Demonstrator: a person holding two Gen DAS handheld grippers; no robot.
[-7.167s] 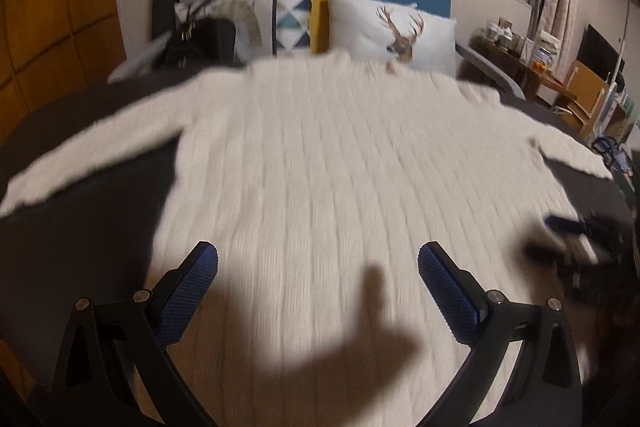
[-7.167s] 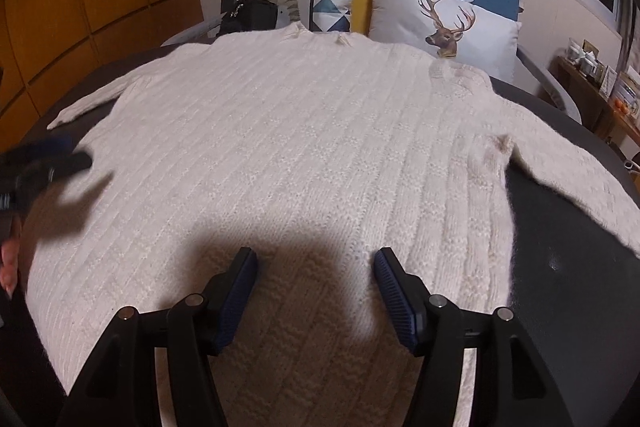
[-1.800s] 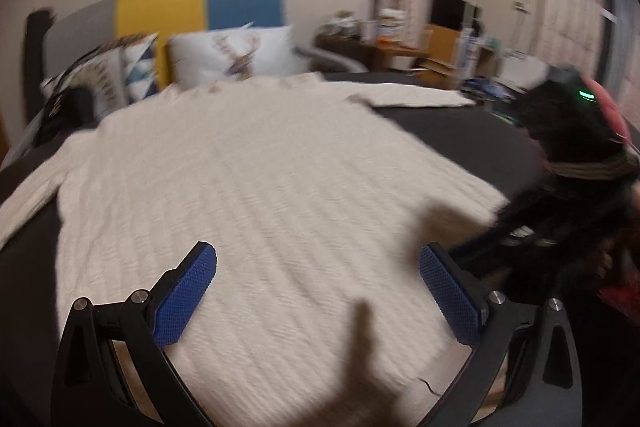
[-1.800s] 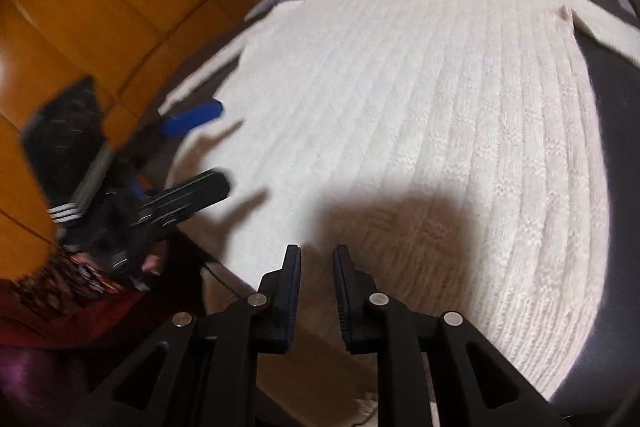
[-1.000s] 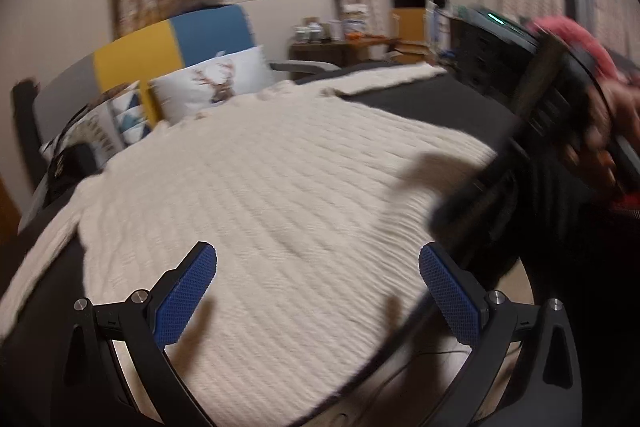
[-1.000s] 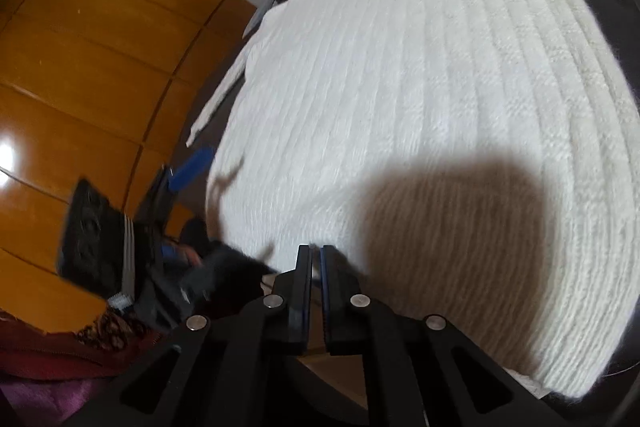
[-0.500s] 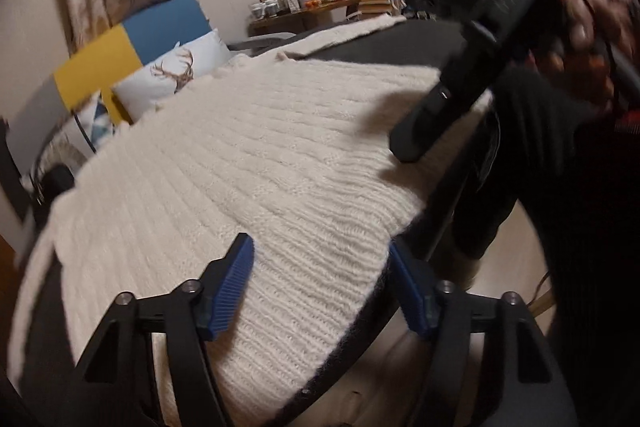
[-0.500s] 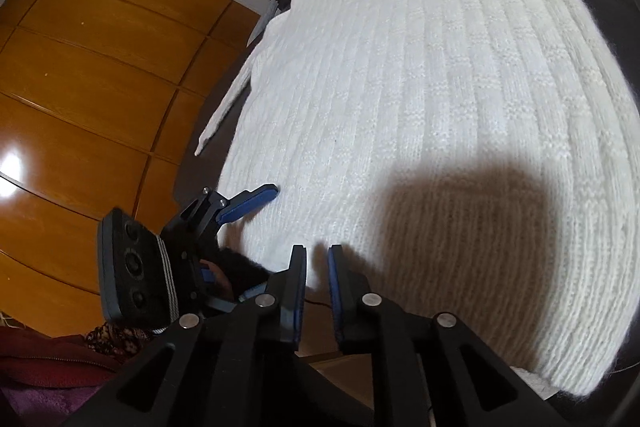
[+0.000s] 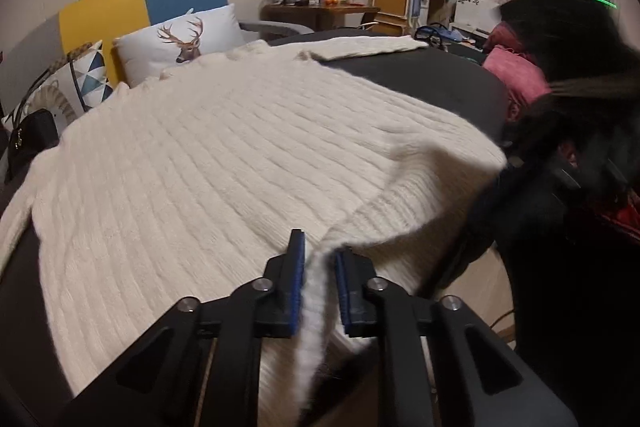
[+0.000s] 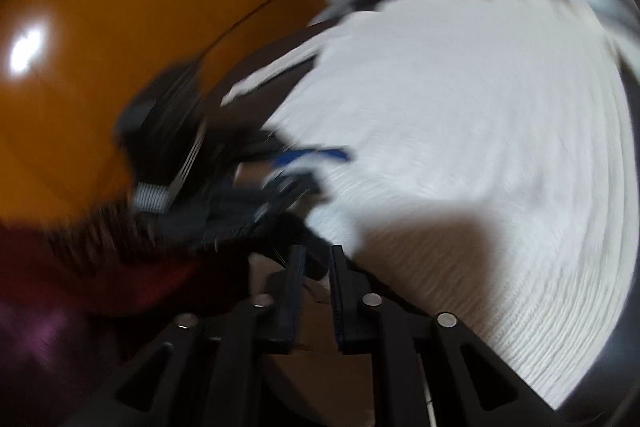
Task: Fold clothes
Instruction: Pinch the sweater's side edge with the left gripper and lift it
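Observation:
A cream ribbed sweater [image 9: 208,155] lies spread flat over a dark round table [image 9: 420,75], one sleeve [image 9: 368,47] stretched out at the far side. My left gripper [image 9: 320,267] is at the near hem; its jaws are closing and the blue pads pinch a fold of hem [image 9: 314,291], which is pulled up into a ridge. In the blurred right wrist view my right gripper [image 10: 316,267] sits off the sweater's [image 10: 460,115] near-left edge; its jaws are opening with nothing between them. The left gripper [image 10: 312,163] shows there as a blue-tipped blur on the hem.
A sofa with a yellow and blue back [image 9: 140,3] holds a deer cushion [image 9: 180,39] and a black handbag [image 9: 28,139] behind the table. A pink cushion [image 9: 516,79] and a cluttered side table [image 9: 320,3] stand at the right. An orange wooden wall [image 10: 120,27] lies to the left.
My left gripper's jaws went from wide open to pinched on the sweater hem, which now rises in a fold. My right gripper's jaws parted slightly as it rolled and swung left.

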